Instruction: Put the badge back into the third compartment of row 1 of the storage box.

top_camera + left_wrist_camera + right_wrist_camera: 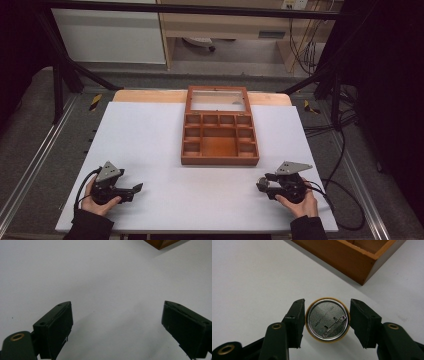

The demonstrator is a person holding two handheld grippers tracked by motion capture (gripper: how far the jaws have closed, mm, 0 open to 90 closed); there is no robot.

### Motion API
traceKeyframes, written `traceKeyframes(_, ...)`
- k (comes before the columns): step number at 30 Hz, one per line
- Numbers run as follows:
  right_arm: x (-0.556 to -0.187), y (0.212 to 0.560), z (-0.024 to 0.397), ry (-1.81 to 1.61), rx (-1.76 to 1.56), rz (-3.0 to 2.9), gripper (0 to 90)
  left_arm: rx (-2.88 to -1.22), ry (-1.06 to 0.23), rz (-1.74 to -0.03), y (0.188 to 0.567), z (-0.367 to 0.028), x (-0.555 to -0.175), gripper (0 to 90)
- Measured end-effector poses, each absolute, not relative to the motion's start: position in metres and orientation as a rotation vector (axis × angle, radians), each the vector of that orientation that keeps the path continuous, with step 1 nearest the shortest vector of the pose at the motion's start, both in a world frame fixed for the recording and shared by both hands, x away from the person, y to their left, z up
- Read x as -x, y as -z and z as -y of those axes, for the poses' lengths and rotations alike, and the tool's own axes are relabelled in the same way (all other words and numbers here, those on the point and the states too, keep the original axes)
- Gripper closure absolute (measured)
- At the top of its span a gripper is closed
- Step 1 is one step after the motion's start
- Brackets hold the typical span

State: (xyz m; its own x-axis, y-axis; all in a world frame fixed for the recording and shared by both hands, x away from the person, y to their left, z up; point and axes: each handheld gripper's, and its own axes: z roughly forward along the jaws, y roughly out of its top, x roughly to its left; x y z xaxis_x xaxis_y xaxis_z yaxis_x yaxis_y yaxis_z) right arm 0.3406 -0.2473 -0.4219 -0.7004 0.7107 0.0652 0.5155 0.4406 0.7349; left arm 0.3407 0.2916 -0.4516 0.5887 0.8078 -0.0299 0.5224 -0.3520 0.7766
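A white table [165, 150] carries a wooden compartment box [220, 127] at its centre, toward 12 o'clock from the person's seat. The box's glass-paned lid [218, 100] lies open on the far side. The box is divided into small cells along the far edge and both sides, with one larger cell in the middle; all the cells that can be made out look bare.

The left gripper [131, 192] sits at about 8 o'clock on the table, held in the person's left hand [97, 200], a grey three-cornered plate on top and a black cable looping off behind it. In the left gripper view its jaws stand wide apart with nothing but white tabletop between them, and one corner of the box [162, 243] shows at 1 o'clock.

The right gripper [262, 185] is at about 4 o'clock on the table, held in the right hand [300, 202]. In the right gripper view [327, 320] its jaws are closed narrow on a round pin badge [327, 319], one jaw at the badge's 9 o'clock edge and the other at its 3 o'clock edge. The badge shows its silver back with the safety pin across it and a gold rim. The near corner of the box [362, 265] lies beyond it at 1 o'clock, apart from the badge
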Motion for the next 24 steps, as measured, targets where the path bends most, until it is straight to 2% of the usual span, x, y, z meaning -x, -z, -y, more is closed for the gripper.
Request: traceKeyframes(24, -0.3478, 0.4122, 0.2400, -1.156, -1.077, -2.390, 47.6, -2.033, -0.470, -1.053, 0.4512, -0.2925, -0.3400, 9.6)
